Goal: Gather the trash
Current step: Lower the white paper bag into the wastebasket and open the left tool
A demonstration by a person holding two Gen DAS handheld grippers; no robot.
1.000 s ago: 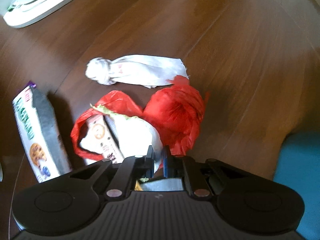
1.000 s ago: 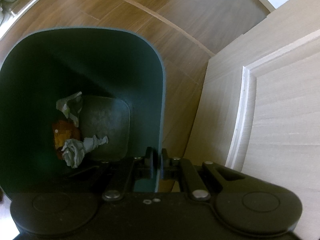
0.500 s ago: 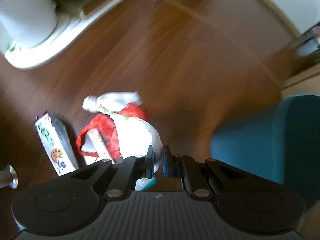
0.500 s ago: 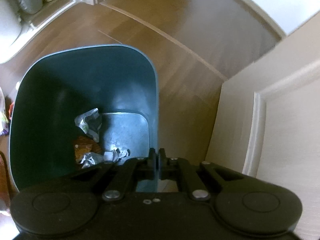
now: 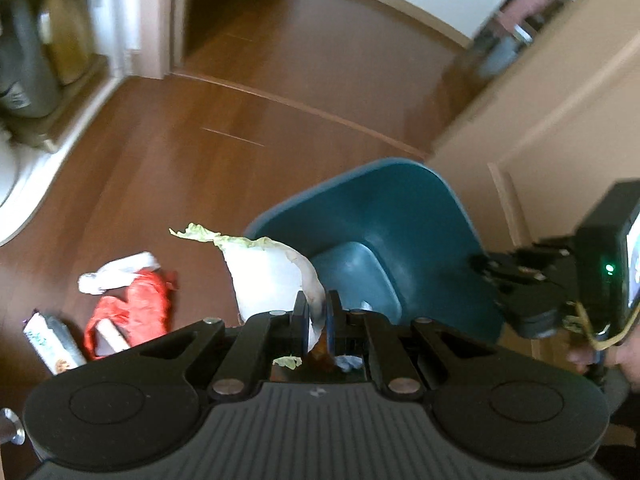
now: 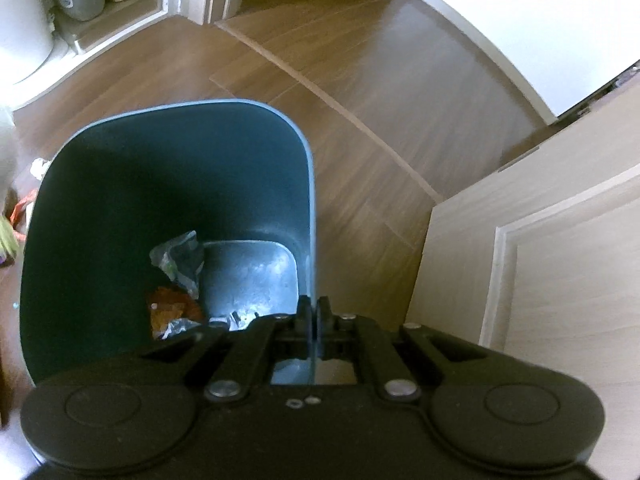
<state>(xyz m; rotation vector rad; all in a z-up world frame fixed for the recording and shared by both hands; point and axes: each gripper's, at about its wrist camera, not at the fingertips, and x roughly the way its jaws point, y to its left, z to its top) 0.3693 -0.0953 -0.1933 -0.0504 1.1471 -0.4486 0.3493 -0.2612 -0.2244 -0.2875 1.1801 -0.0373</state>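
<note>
Three pieces of trash lie on the wooden floor (image 5: 280, 92) at the left of the left wrist view: one cookie box (image 5: 50, 342) nearest the edge, one red plastic bag (image 5: 136, 304) just right of it, and one knotted white bag (image 5: 116, 274) touching the red bag's far side. A second ago these filled the middle of that view; now they sit small and low at the left, and the teal bin (image 5: 420, 216), then only a sliver at the right edge, fills the centre right.

One cabbage leaf (image 5: 268, 276), white with a green frill, is pinched between the pressed-together fingers of the left gripper (image 5: 317, 312); it was on the red bag before and now hangs clear of the floor, just left of the bin's rim.

One right gripper (image 6: 314, 312) is clamped on the bin's right wall, as it was a second ago, though the bin now looks farther off. Inside, on the left of the bin's floor, I count one grey crumpled wrapper (image 6: 180, 256), one orange scrap (image 6: 172, 308) and one pale wad (image 6: 180, 326) partly hidden by the gripper body.
</note>
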